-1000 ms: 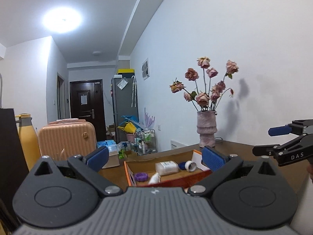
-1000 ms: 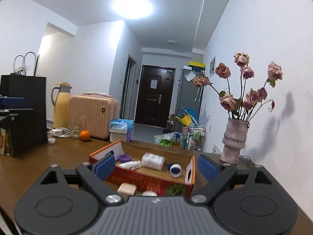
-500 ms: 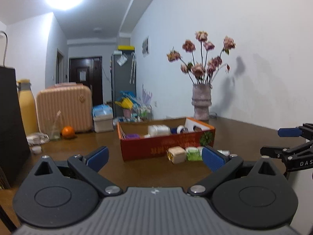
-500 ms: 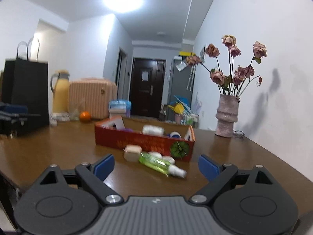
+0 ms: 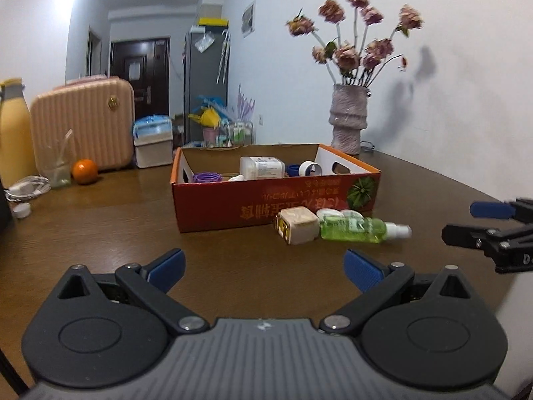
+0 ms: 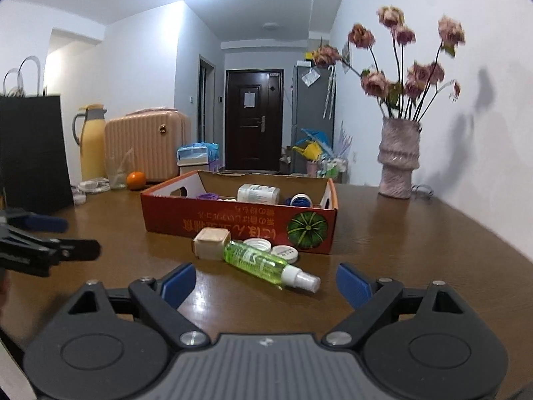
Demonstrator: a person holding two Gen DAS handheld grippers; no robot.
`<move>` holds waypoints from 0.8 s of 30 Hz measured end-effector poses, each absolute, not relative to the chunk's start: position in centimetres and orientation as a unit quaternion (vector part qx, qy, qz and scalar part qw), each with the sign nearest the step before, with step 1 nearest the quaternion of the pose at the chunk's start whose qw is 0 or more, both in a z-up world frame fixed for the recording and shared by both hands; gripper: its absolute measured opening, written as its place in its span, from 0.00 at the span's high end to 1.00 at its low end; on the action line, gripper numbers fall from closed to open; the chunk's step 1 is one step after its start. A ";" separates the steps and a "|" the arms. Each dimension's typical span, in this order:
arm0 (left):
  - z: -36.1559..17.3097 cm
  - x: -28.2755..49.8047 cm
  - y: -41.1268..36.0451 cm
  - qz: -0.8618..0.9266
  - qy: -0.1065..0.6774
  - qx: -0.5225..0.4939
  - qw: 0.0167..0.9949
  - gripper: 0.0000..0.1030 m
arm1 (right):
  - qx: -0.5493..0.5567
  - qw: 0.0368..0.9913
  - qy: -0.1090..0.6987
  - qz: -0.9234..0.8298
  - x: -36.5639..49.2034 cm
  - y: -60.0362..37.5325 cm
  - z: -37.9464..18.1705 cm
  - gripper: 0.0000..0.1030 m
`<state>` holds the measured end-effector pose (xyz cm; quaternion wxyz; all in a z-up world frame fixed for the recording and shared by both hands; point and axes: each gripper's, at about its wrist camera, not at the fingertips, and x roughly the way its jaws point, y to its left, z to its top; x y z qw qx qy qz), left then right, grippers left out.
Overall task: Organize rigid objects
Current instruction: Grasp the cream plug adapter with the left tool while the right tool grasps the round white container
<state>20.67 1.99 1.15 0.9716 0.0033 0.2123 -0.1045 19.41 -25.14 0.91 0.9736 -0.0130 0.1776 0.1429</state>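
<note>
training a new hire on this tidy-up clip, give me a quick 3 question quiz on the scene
1. True or false: the green spray bottle lies inside the red box.
2. Which sits right beside the spray bottle on the table? A) orange B) beige cube C) vase
3. Fill in: the right gripper has its jaws ____ and holds nothing.

Key:
1. False: it lies on its side on the table in front of the box.
2. B. The orange and the vase stand far off.
3. Open. The left gripper is open too.
</note>
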 end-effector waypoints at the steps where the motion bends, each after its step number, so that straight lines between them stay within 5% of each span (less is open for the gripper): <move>1: 1.4 21.8 1.8 -0.105 0.217 -0.002 0.971 0.00 | -0.009 0.972 0.182 0.145 20.4 -25.3 1.1 0.16; 17: -0.7 35.5 -2.8 -0.178 0.281 0.001 0.943 0.01 | -0.064 0.951 0.267 0.144 36.2 -25.8 -0.3 0.25; 21: -2.0 37.4 -3.3 -0.184 0.303 -0.005 0.935 0.15 | -0.080 0.939 0.288 0.169 38.3 -25.3 -1.5 0.25; 24: -2.8 37.6 -3.0 -0.194 0.298 -0.020 0.934 0.16 | -0.083 0.928 0.305 0.198 39.0 -24.7 -2.2 0.27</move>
